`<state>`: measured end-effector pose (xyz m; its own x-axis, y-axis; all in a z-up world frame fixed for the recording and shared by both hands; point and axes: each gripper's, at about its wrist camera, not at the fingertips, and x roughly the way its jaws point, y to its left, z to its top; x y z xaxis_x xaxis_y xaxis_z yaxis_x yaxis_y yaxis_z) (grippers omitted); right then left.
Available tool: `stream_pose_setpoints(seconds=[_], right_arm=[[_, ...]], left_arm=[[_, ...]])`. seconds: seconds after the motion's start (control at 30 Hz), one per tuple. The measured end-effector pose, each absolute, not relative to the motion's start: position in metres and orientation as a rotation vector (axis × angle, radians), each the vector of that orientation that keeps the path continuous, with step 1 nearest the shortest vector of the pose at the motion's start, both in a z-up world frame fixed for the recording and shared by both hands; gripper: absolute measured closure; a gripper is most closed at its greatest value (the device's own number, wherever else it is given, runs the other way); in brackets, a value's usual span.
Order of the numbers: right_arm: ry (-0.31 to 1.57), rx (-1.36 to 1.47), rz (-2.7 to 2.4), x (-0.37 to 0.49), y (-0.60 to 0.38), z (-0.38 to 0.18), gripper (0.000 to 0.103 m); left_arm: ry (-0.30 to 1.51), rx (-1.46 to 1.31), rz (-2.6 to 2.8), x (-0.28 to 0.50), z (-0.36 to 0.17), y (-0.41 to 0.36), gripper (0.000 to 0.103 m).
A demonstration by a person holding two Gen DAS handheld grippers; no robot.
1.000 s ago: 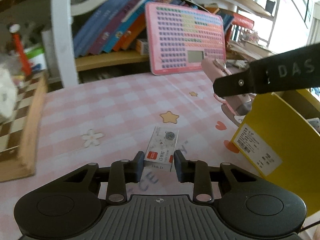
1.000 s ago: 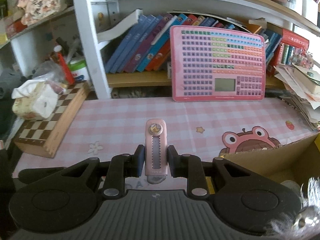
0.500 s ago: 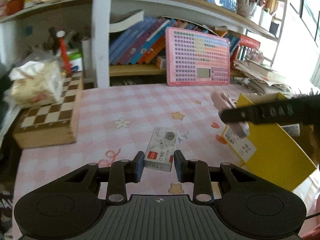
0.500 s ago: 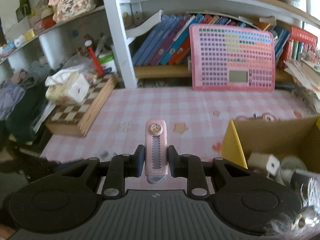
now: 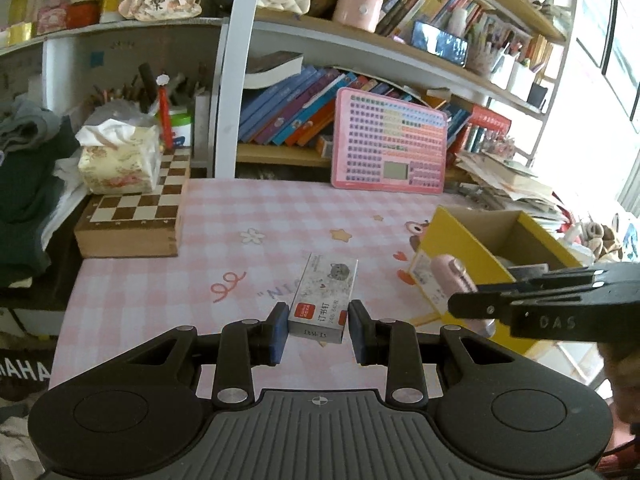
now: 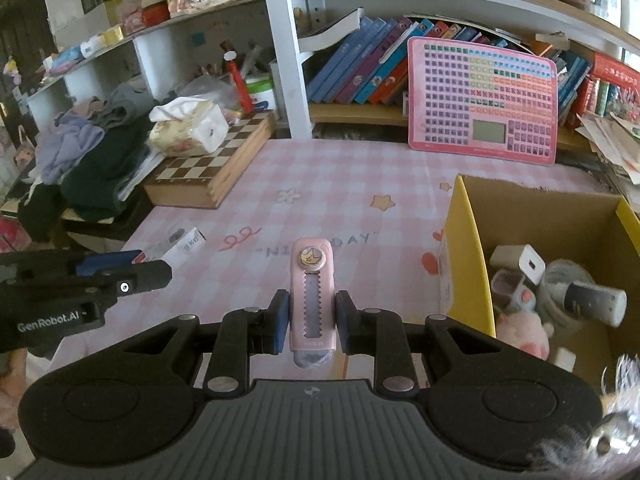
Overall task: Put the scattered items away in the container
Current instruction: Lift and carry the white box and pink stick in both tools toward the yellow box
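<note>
My left gripper (image 5: 318, 332) is shut on a small white staples box (image 5: 323, 297) with a red label and holds it above the pink checked table. The box also shows in the right wrist view (image 6: 176, 245). My right gripper (image 6: 311, 320) is shut on a pink utility knife (image 6: 311, 288), held upright over the table, left of the yellow cardboard box (image 6: 464, 240). In the left wrist view the knife (image 5: 452, 276) and the right gripper (image 5: 472, 309) sit in front of the yellow box (image 5: 452, 236). The box holds a white charger (image 6: 524, 264), a pink toy and other small items.
A wooden chessboard box (image 5: 132, 220) with a tissue pack (image 5: 116, 160) stands at the table's left. A pink keyboard toy (image 5: 390, 148) leans on the bookshelf at the back. Papers pile up at the right. Clothes (image 6: 88, 152) lie off the left edge.
Both grippers have pulled back and risen from the table with their items still held. More of the table and shelves shows now. The yellow box's inside has come into the right wrist view.
</note>
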<state>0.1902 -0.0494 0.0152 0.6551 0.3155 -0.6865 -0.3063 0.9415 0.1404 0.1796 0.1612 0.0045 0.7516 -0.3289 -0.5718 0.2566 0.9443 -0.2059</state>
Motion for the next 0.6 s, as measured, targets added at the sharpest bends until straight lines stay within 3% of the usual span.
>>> stream_pose_setpoints(seconds=[0.6], right_arm=[[0.778,0.055,0.351,0.105,-0.058,0.021,0.08]], left_arm=[[0.619,-0.176,-0.39,0.099,0.032,0.157,0.073]])
